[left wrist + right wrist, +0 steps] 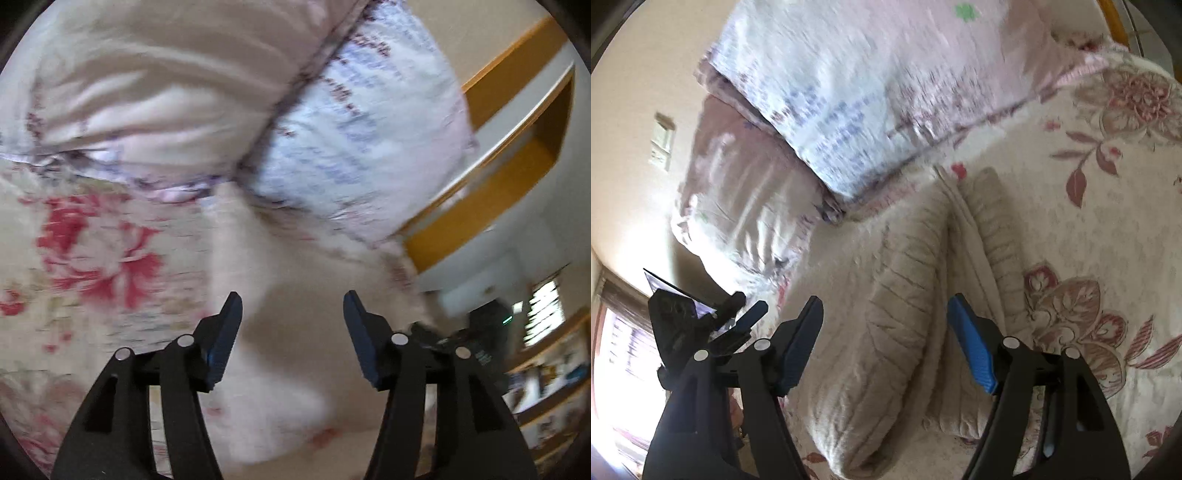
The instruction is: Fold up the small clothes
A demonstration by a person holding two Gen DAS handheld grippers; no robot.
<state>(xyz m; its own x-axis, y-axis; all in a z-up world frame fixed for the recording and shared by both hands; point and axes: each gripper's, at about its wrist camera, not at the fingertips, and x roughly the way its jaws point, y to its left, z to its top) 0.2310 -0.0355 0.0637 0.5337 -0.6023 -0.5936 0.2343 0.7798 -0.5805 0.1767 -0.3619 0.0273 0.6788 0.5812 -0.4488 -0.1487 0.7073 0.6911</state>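
**Both tools wide, nothing gripped yet**

While the beige knit garment [908, 295] lies folded on the floral bedspread [1108, 206], right tool [884, 306] and left tool [291, 301] hover with fingers apart. Risk, I'd say: pinching bedspread too, or the fold slipping open near the pillows [849, 92].

**Bedroom, daylit**

Floral bedspread [1108, 229] covers the bed, two pillows [849, 92] stacked at its head. Cream wall [639, 74] with a switch plate [663, 142]. Wooden shelf [517, 147], bright window [624, 354], both views motion-blurred.
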